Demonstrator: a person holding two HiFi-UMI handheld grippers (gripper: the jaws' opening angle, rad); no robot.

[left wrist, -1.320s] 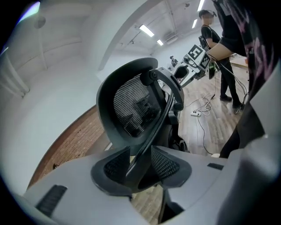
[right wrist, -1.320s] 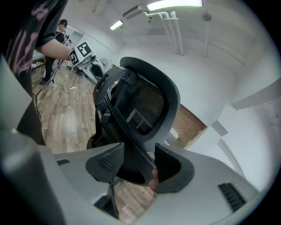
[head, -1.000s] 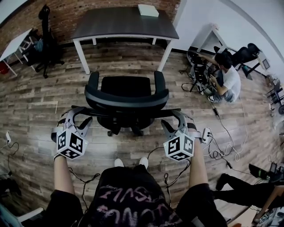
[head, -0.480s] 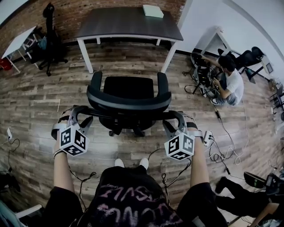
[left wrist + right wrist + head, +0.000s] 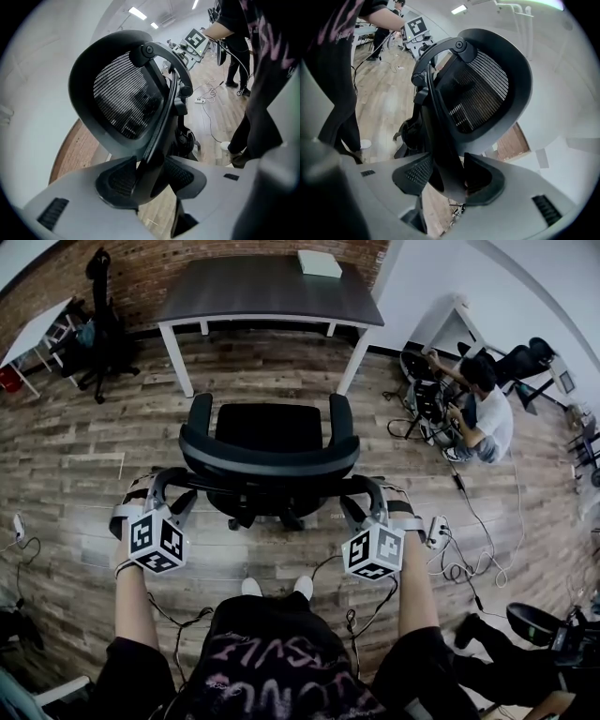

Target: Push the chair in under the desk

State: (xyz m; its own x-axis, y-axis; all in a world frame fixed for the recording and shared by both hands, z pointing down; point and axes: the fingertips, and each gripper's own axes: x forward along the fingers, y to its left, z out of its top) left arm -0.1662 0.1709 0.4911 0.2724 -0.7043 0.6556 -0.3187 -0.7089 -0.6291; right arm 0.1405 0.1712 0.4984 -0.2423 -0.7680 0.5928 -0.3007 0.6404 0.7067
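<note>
From the head view, your left gripper (image 5: 167, 482) and right gripper (image 5: 364, 491) sit at the two ends of the rear frame on the chair (image 5: 269, 451). The seat lies beyond the jaws. The tabletop (image 5: 262, 292) is well beyond that, apart from the chair. Only this view shows a white box (image 5: 319, 262) on it.

In the left gripper view, your jaws clasp the frame's edge, having just eased wider. The mesh backrest (image 5: 124, 101) rises past them, its weave seen only from the grippers.

In the right gripper view, your jaws, just closing, clamp the frame's other edge.
</note>
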